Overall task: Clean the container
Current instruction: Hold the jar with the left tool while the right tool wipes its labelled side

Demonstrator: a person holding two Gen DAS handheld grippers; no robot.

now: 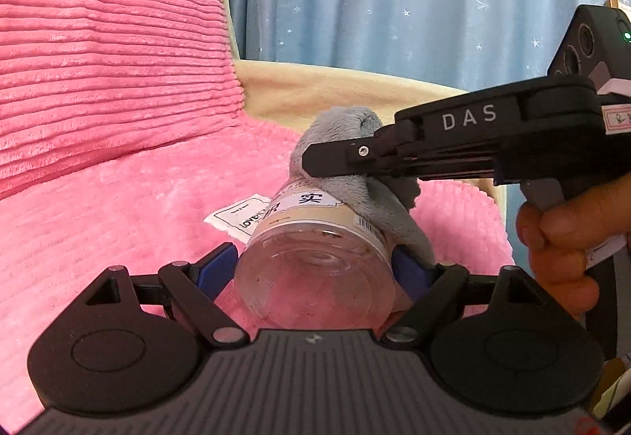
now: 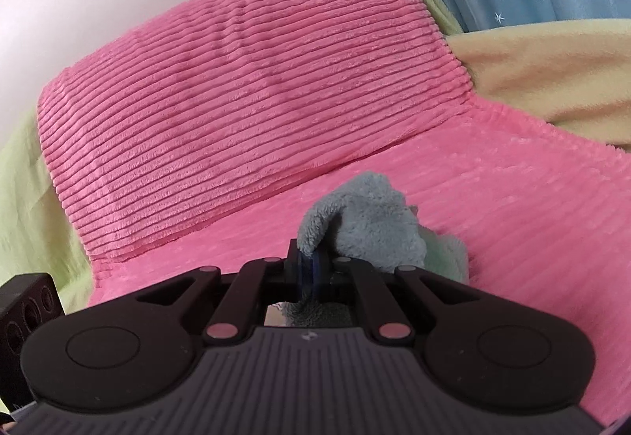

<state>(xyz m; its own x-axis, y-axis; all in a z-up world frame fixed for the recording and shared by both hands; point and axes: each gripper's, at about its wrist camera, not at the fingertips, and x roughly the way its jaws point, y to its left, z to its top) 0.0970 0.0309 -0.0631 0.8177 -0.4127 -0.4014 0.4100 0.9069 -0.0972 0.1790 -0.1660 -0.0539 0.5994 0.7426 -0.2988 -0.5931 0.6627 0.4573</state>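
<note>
Left gripper (image 1: 315,269) clamps the jar (image 1: 315,261) — right gripper (image 2: 311,269) pinches grey cloth (image 2: 366,226) over pink blanket (image 2: 512,198).

L gripper (image 1: 315,269): seen from own wrist cam; blue pads (image 1: 215,269) spread wide, each pressed to a side of the jar (image 1: 315,277), which is gripped base toward cam, lying roughly horiz.

R gripper (image 2: 311,269): fingers brought close together, cloth (image 2: 366,222) pinched between pads. In L view it is reached in from the right, over the jar's far end, body approx. level.

R hand (image 1: 568,234): wrapped round grip below gripper body, fingers curled.
</note>
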